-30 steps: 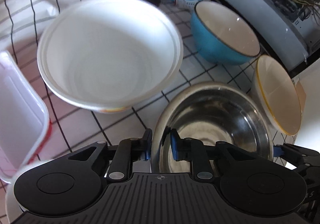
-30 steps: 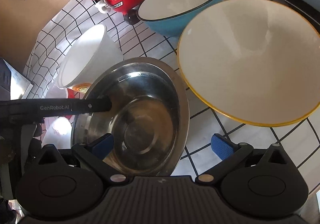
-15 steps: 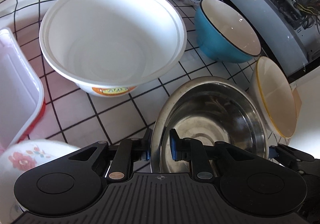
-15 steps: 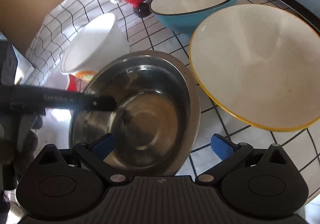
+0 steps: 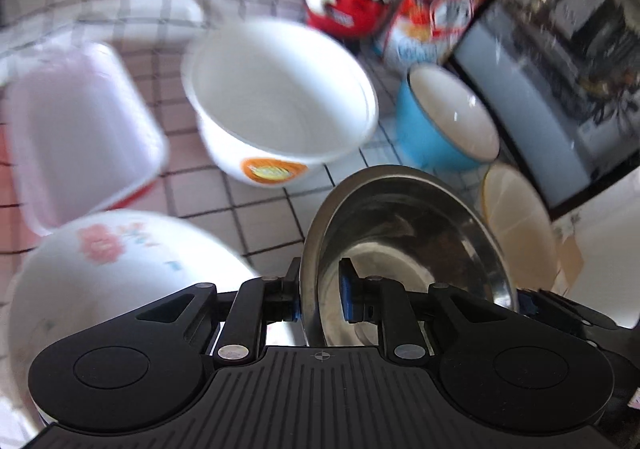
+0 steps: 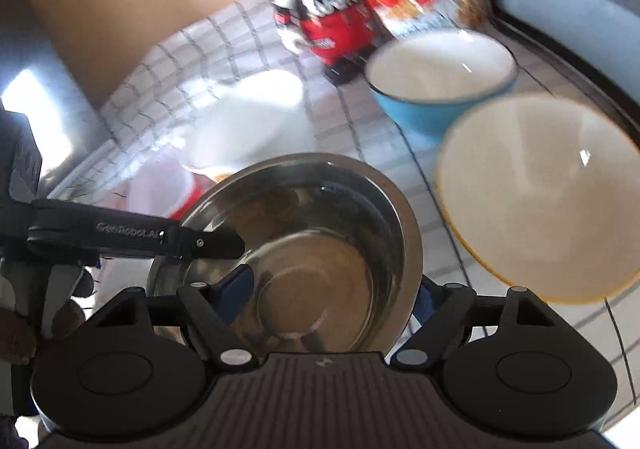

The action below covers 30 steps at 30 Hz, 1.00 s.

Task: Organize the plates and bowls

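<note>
A steel bowl (image 5: 400, 249) hangs tilted above the checked cloth, its near rim pinched by my left gripper (image 5: 320, 293), which is shut on it. In the right wrist view the same steel bowl (image 6: 320, 249) fills the space between the fingers of my right gripper (image 6: 330, 293). Its jaws are closing, one pad inside the bowl and one outside its right wall, and they do not press. The left gripper's arm (image 6: 132, 237) reaches in from the left. Around stand a white bowl (image 5: 280, 101) with an orange label, a blue bowl (image 5: 440, 129) and a cream bowl (image 5: 516, 221) with a yellow rim.
A floral white dish (image 5: 120, 269) lies low on the left, with a pale rectangular tub (image 5: 76, 129) behind it. A red figure (image 5: 352, 1) and a snack bag (image 5: 436, 5) stand at the back. A glass-fronted appliance (image 5: 560, 69) bounds the right side.
The steel bowl has lifted off the cloth with the left gripper and both views have pulled up and back. The right gripper's fingers have narrowed around the bowl. The floral dish has come into view.
</note>
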{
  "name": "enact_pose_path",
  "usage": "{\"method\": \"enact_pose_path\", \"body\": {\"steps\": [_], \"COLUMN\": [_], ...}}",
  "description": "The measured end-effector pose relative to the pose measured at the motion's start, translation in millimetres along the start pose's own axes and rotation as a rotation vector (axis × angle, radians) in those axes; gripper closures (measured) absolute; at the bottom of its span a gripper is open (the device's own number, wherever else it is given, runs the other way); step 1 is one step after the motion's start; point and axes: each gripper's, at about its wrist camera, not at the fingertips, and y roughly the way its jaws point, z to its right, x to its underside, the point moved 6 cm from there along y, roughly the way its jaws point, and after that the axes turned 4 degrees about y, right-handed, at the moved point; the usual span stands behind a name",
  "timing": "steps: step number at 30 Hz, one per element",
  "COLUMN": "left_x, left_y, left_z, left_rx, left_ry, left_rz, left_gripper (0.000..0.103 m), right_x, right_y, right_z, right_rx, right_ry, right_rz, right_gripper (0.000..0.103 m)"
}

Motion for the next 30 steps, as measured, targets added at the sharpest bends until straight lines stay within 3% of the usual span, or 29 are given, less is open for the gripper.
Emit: {"method": "enact_pose_path", "body": {"steps": [6,12,19,26,30], "left_x": [24.8,66.6,84.1,87.9,87.3], "left_y": [-55.8,-62.6,-74.9,-97.6,-100.4], "left_z": [-39.1,-87.8,-109.9,-114.4,-115.1], "left_rx": [-0.092,-0.190,-0.385,-0.416,-0.434], "left_ry": [-0.123,-0.279,-0.309,-0.311,-0.298], "left_rz": [0.098,0.088,0.107,0.152,0.165], "left_gripper": [0.084,0.085,0.085,0.085,0.082], "right_x": [-1.8,18.7,19.1,22.8,14.5], "right_y": [10.8,44.4,57.4,61.2,51.4], "right_z": [-48.9,-98.1,-134.9,-140.6,-134.3], "right_rx": [-0.127,-0.189,-0.209,-0.196,-0.156], "right_ry": [-0.108,-0.249,-0.352,-0.362,-0.346], "right_rz": [-0.055,-0.161,-0.164,-0.173,-0.110], "right_gripper": [0.022,0.022,0.022,0.021,0.021]}}
